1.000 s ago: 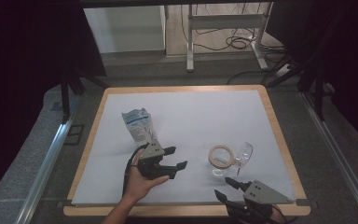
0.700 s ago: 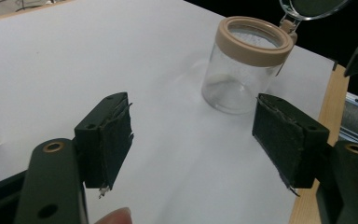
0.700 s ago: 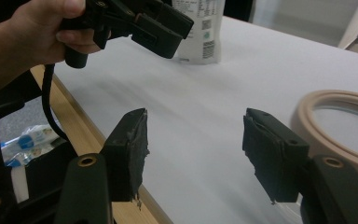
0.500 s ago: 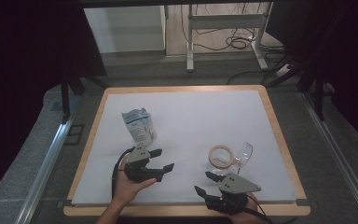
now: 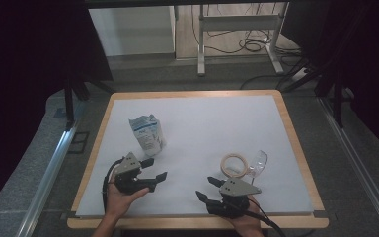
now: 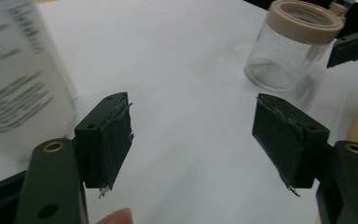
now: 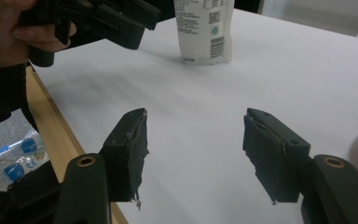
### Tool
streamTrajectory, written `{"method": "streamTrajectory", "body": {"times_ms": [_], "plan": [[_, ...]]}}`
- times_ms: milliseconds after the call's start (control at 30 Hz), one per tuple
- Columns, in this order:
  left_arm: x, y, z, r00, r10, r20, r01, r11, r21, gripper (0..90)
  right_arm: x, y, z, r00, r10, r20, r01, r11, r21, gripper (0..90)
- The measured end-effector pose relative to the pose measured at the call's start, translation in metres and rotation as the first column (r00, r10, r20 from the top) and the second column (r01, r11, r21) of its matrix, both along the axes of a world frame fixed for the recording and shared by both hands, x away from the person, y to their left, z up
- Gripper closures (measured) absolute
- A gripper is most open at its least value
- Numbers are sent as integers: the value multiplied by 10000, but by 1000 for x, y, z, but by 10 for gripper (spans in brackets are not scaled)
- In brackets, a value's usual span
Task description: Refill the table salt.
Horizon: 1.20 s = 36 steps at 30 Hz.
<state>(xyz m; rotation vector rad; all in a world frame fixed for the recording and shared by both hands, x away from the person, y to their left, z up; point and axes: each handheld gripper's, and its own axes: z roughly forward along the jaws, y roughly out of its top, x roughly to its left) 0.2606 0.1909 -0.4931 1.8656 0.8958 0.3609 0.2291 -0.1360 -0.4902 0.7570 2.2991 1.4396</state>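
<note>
The left gripper (image 5: 154,169) is open and holds nothing; it hovers just below the white pouch (image 5: 148,134), which stands upright on the table (image 5: 202,118). The right gripper (image 5: 206,189) has just been opening, with nothing between its jaws, near the clear jar (image 5: 234,165) with a beige rim.

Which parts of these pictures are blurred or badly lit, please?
High view: the white table is evenly lit and sharp, its surroundings fall into near black. Left gripper view: the pouch at the left edge is smeared, its print unreadable; the jar is slightly soft. Right gripper view: the pouch's print stays legible.
</note>
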Motion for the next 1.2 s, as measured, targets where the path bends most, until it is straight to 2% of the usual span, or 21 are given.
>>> {"method": "streamTrajectory", "body": {"times_ms": [267, 300, 333, 467, 667, 767, 833, 933, 967, 1000, 1100, 1200], "plan": [[2, 24, -6, 9982, 598, -4, -598, 9982, -4, 288, 10, 15, -11, 10000, 7, -95, -7, 10000, -3, 398], [3, 32, -6, 9963, 864, 27, -864, 9963, -19, 289, 11, 17, -12, 9999, 28, -97, -28, 10000, -56, 398], [3, 32, -6, 9963, 864, 27, -864, 9963, -19, 290, 11, 17, -12, 9999, 28, -97, -28, 10000, -56, 398], [9, 47, -6, 9900, 1404, 166, -1404, 9901, -8, 299, 17, 26, -16, 9998, 131, -143, -133, 9998, -124, 395], [36, 58, -4, 9850, 1726, 20, -1725, 9849, -124, 314, 23, 32, -19, 9997, 162, -193, -164, 9998, -102, 392], [49, 62, -2, 9824, 1868, -67, -1869, 9812, -470, 324, 25, 32, -21, 9996, 141, -232, -145, 9998, -161, 390], [56, 63, 0, 9822, 1878, 25, -1873, 9807, -559, 332, 25, 32, -22, 9996, 120, -248, -126, 9997, -225, 387], [62, 64, 4, 9826, 1846, 191, -1835, 9818, -485, 350, 25, 32, -23, 9996, 122, -237, -128, 9996, -256, 385], [67, 63, 9, 9812, 1867, 482, -1851, 9821, -356, 361, 25, 33, -23, 9997, 121, -230, -127, 9995, -277, 385], [69, 63, 11, 9811, 1853, 562, -1840, 9825, -283, 373, 25, 33, -23, 9997, 117, -205, -123, 9995, -306, 384], [79, 60, 15, 9818, 1809, 586, -1798, 9834, -225, 403, 24, 33, -22, 9997, 158, -173, -163, 9994, -301, 383], [90, 57, 16, 9844, 1715, 399, -1710, 9852, -148, 451, 23, 34, -22, 9997, 148, -167, -153, 9995, -264, 383]]}}
